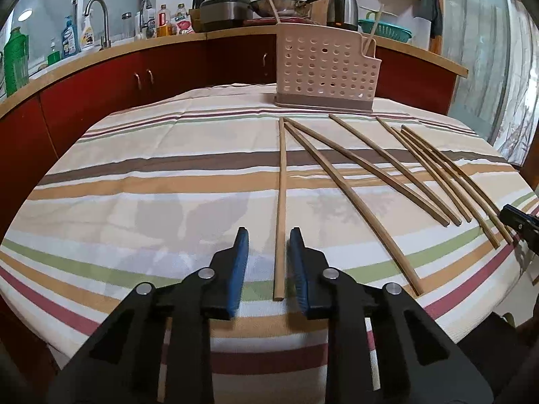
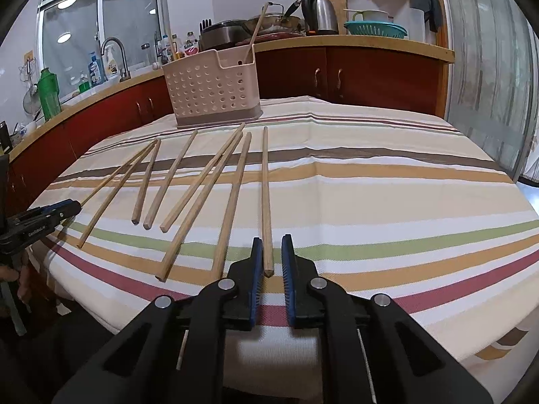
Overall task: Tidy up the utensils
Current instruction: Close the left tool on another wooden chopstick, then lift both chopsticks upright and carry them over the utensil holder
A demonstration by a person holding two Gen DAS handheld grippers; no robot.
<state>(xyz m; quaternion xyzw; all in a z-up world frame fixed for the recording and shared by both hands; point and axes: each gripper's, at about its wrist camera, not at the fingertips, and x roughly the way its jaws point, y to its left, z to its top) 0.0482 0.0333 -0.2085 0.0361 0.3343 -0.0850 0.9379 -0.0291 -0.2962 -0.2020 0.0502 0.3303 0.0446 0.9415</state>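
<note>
Left gripper (image 1: 267, 235) and right gripper (image 2: 272, 240) both spread, each straddling a chopstick (image 1: 280, 202) lying on the tablecloth (image 1: 151, 168); thin stick risks rolling aside when closing

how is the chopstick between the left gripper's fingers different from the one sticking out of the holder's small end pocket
The chopstick at the left gripper lies flat on the striped tablecloth; the pocket chopstick stands tilted in the pink utensil holder. The flat chopstick shows its whole length, while the holder hides the pocket chopstick's lower part. Neither is gripped, since the gripper is open. Both are plain light wood.
</note>
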